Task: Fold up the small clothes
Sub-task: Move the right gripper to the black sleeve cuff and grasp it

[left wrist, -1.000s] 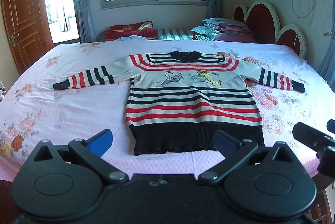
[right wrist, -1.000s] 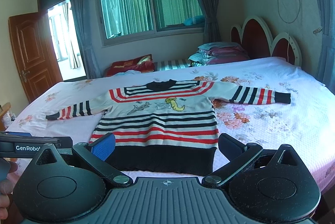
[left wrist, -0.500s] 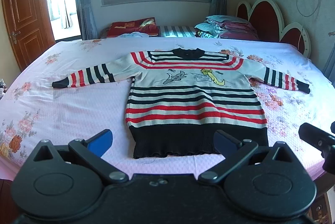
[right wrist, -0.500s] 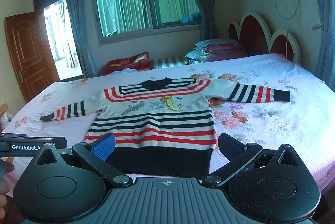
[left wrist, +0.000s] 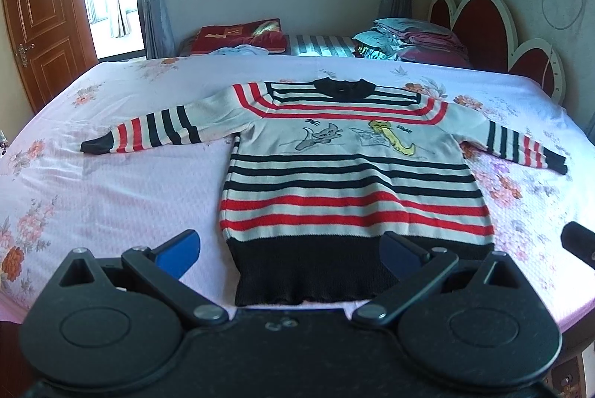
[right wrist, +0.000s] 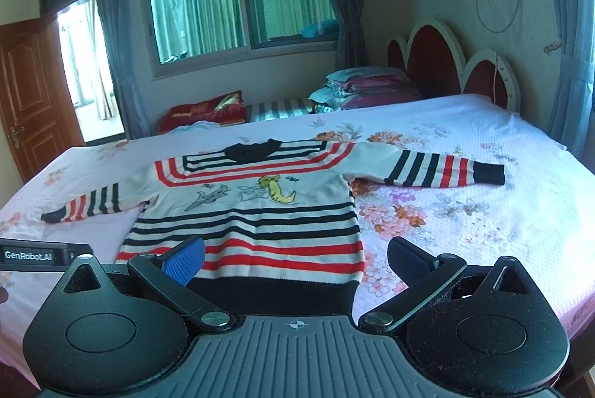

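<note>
On the near edge of the bed (left wrist: 111, 190), left wrist view: striped sweater (left wrist: 353, 182) lies flat, face up, collar far, black hem (left wrist: 308, 271) near, both sleeves spread out sideways. Left gripper (left wrist: 292, 251) hovers just above the hem, jaws wide apart, nothing between them — blue pad on the left finger sits over bare sheet, the right finger over the hem. Left sleeve cuff (left wrist: 95, 147) is well off to the left, right cuff (left wrist: 554, 162) far right. A dark piece of the other tool shows at the right edge. Folded bedding pile (left wrist: 409, 39) sits far, by the headboard.

Right wrist view: same sweater (right wrist: 245, 212), seen from the right side of the hem. Right gripper (right wrist: 295, 260) also spread open and empty, left finger over the lower stripes, right finger over floral sheet just beside the hem corner. Right sleeve (right wrist: 438, 167) stretches right, well apart.

Risks, judged: folding not begun. Knit is thick and floppy — a shallow pinch may catch only the top layer, so the front lifts off the back. Pinching too deep could grab the sheet too. Uneven lift between the two tools would skew the fold.
</note>
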`<state>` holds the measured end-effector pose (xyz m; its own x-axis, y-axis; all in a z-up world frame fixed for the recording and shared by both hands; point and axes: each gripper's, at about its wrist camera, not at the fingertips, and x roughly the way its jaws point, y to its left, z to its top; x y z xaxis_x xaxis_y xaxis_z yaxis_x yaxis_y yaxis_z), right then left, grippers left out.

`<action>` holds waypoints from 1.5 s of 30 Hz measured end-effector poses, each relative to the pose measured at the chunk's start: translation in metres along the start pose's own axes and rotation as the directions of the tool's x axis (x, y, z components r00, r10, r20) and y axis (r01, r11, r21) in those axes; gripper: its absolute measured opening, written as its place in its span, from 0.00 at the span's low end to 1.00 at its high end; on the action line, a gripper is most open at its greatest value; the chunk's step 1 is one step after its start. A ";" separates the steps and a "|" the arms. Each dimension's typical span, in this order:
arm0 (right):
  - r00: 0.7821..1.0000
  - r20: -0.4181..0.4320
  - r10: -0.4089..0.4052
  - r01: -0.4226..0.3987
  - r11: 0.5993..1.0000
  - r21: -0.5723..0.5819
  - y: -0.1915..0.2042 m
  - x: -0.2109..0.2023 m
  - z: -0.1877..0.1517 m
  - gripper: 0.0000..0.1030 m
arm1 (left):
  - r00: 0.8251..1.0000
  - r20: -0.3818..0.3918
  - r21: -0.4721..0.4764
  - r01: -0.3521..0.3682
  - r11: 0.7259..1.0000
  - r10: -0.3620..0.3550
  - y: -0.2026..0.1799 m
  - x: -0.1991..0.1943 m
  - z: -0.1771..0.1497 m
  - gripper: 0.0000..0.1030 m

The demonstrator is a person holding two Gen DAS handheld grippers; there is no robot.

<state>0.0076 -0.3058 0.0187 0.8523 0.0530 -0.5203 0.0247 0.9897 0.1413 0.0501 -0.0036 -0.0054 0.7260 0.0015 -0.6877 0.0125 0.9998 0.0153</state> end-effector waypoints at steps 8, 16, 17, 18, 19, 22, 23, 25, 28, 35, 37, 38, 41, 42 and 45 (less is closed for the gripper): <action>1.000 -0.014 -0.027 0.027 0.999 0.025 -0.004 0.046 0.014 1.00 | 1.000 -0.011 -0.046 0.013 0.999 -0.014 0.018 0.046 0.022 1.00; 0.996 -0.031 -0.082 0.083 0.996 0.012 0.006 0.105 0.031 1.00 | 0.999 -0.032 -0.028 0.027 0.999 -0.028 0.033 0.105 0.055 1.00; 0.996 -0.037 -0.086 0.087 0.996 0.016 0.007 0.112 0.033 1.00 | 0.999 -0.035 -0.023 0.028 0.999 -0.029 0.035 0.112 0.059 1.00; 0.995 -0.039 -0.089 0.090 0.996 0.022 0.008 0.120 0.036 1.00 | 0.999 -0.037 -0.019 0.030 0.999 -0.030 0.038 0.119 0.063 1.00; 0.995 -0.039 -0.092 0.093 0.995 0.029 0.008 0.126 0.038 1.00 | 0.999 -0.039 -0.016 0.029 0.999 -0.029 0.040 0.126 0.067 1.00; 0.995 -0.041 -0.096 0.098 0.994 0.055 0.010 0.142 0.045 1.00 | 0.999 -0.037 -0.009 0.028 1.000 -0.028 0.046 0.143 0.079 1.00; 0.994 -0.037 -0.101 0.103 0.993 0.064 0.010 0.147 0.047 1.00 | 0.999 -0.038 -0.005 0.030 1.000 -0.030 0.048 0.149 0.084 1.00; 0.993 -0.036 -0.112 0.114 0.990 0.077 0.009 0.156 0.052 1.00 | 0.999 -0.039 0.001 0.035 0.999 -0.035 0.051 0.159 0.092 1.00; 0.991 -0.029 -0.128 0.130 0.986 0.104 0.003 0.166 0.058 1.00 | 0.999 -0.030 0.006 0.042 0.999 -0.042 0.054 0.172 0.102 1.00; 0.982 -0.049 -0.180 0.185 0.975 0.126 -0.027 0.186 0.068 1.00 | 0.998 -0.026 -0.012 0.051 0.999 -0.051 0.049 0.199 0.115 1.00; 0.979 -0.054 -0.197 0.202 0.972 0.120 -0.039 0.193 0.070 0.99 | 0.999 -0.018 -0.028 0.046 0.999 -0.047 0.045 0.205 0.117 1.00; 0.977 -0.058 -0.205 0.211 0.970 0.118 -0.046 0.197 0.071 0.99 | 0.999 -0.016 -0.040 0.042 0.998 -0.042 0.043 0.208 0.117 1.00; 0.974 -0.064 -0.217 0.224 0.965 0.133 -0.074 0.210 0.074 0.99 | 1.000 0.002 -0.079 0.014 0.997 -0.014 0.037 0.218 0.119 1.00; 0.974 -0.067 -0.217 0.225 0.963 0.145 -0.085 0.216 0.075 0.99 | 1.000 0.009 -0.093 0.004 0.996 -0.003 0.034 0.221 0.119 1.00; 0.971 -0.082 -0.224 0.235 0.957 0.168 -0.120 0.233 0.080 0.81 | 0.999 0.009 -0.128 -0.041 0.991 0.043 0.022 0.232 0.122 1.00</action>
<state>0.2452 -0.4223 -0.0526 0.7795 -0.1598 -0.6057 0.3121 0.9374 0.1544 0.3031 0.0167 -0.0762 0.7321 0.0441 -0.6797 -0.1055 0.9932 -0.0491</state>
